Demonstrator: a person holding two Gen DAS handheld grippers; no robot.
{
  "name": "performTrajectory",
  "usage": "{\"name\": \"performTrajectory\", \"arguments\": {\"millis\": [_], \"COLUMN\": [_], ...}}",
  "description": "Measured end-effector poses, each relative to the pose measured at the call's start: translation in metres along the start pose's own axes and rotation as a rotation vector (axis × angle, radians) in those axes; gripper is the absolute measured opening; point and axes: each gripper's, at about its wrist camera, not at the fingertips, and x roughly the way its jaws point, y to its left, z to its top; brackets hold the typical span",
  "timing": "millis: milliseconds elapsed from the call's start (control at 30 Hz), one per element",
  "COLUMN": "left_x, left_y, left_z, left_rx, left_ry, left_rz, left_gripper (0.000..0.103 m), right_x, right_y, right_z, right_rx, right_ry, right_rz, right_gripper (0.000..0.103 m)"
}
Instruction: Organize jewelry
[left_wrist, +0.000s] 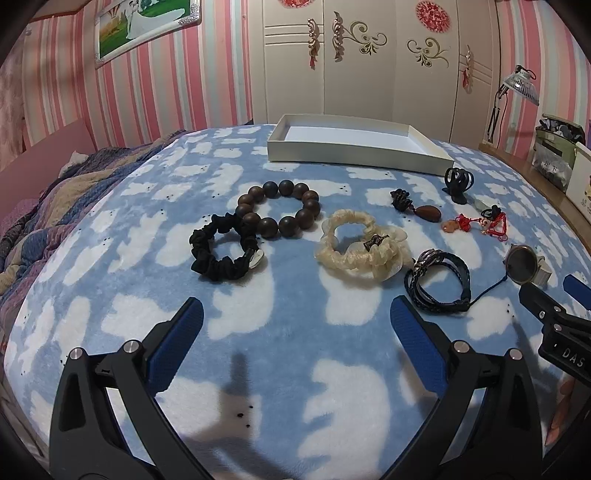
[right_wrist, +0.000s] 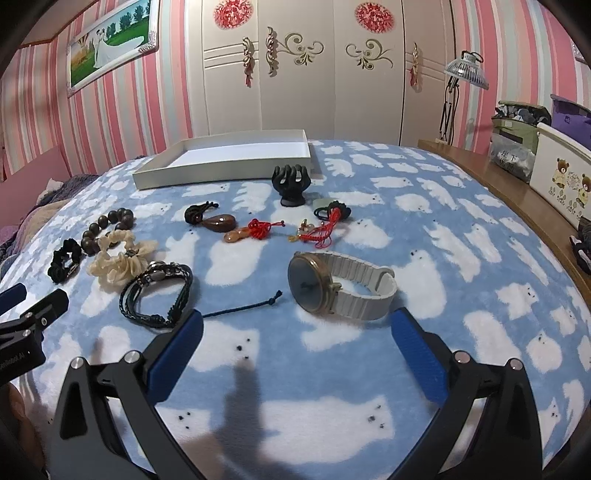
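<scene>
On the fleecy blue blanket (left_wrist: 295, 350) we see, left to right, a ruched black scrunchie (left_wrist: 221, 254), glossy round wooden beads (left_wrist: 279, 208), a frilly cream scrunchie (left_wrist: 360, 247), a braided dark bracelet (left_wrist: 439, 286); our left gripper (left_wrist: 295, 325) and right gripper (right_wrist: 295, 332) both gape, holding nothing; the white-strapped watch (right_wrist: 343, 288) lies just ahead of the right one.

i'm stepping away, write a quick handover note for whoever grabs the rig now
Left hand-held gripper: open, empty, hovering short of the black scrunchie and cream scrunchie.
Right hand-held gripper: open, empty, just short of the white-strap watch.
White tray: at the far side of the blanket, nothing visible inside.
Done: nothing.
Left: wooden bead bracelet, braided bracelet, pendants, red-cord charms, both scrunchies, watch.
</scene>
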Motion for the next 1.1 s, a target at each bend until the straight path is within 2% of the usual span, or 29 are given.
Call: {"name": "performTrajectory", "arguments": {"millis": [1100], "left_x": [0.006], "left_y": [0.0018], "left_z": [0.0024], "left_rx": [-0.014], "left_ry": [0.02], "left_rz": [-0.018], "left_gripper": [0.1], "right_x": [0.0033], "right_y": [0.003], "right_z": [-0.0002], "right_rx": [-0.019], "right_ry": [0.013], "right_rz": [-0.01], "right_gripper": [0.101]}}
